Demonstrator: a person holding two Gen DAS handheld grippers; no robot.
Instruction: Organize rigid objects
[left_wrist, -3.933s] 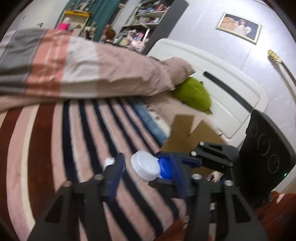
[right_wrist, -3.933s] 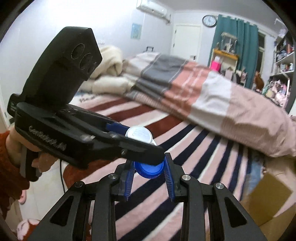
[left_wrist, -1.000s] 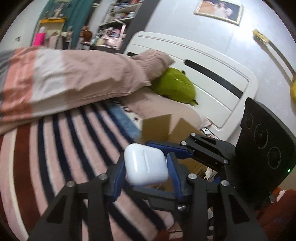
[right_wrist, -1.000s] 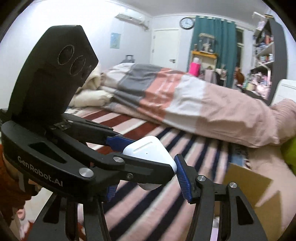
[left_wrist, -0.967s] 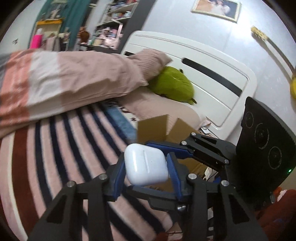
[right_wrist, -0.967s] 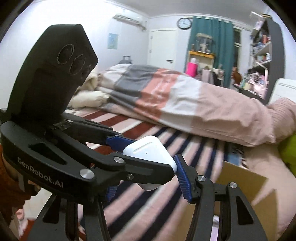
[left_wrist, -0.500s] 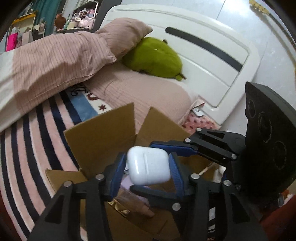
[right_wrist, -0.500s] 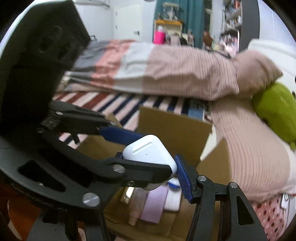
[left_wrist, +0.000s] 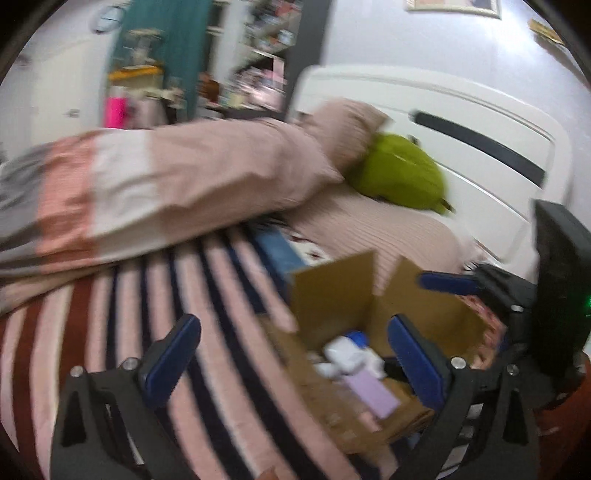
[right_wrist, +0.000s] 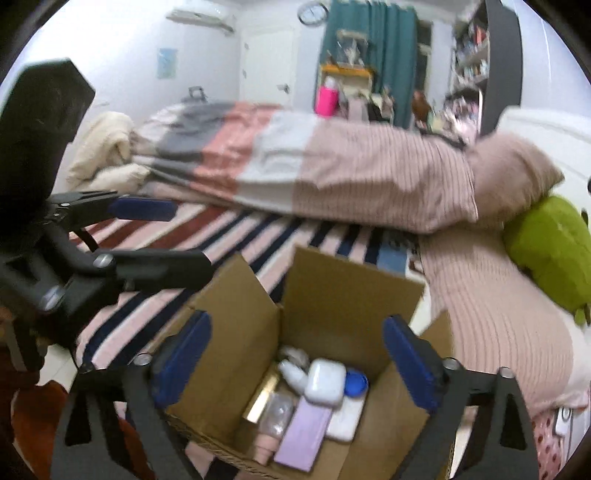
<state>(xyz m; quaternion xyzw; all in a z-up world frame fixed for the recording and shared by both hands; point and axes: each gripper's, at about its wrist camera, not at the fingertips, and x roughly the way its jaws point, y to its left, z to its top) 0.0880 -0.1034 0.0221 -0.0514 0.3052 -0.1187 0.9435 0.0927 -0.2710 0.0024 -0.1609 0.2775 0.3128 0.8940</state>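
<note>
On bed: cardboard box (right_wrist: 343, 291), flaps up, sits on striped blanket (right_wrist: 236, 236), near pink pillow (right_wrist: 517, 173) & green plush (right_wrist: 550, 240).
Inside box: white earbud case (right_wrist: 325, 382) lies on top, touching purple flat case (right_wrist: 303, 432); blue cap (right_wrist: 356, 382) just beside it; small white bottle (right_wrist: 291, 371) & gold item (right_wrist: 262, 400) to its left.
R gripper (right_wrist: 295, 362): jaws wide, nothing held, above box opening.
L gripper (left_wrist: 293, 363): jaws wide, nothing held, over box's near edge; box (left_wrist: 369, 295) & earbud case (left_wrist: 341, 350) blurry in left wrist view.
Bkgd: white headboard (left_wrist: 480, 122), teal curtain (right_wrist: 369, 48).
</note>
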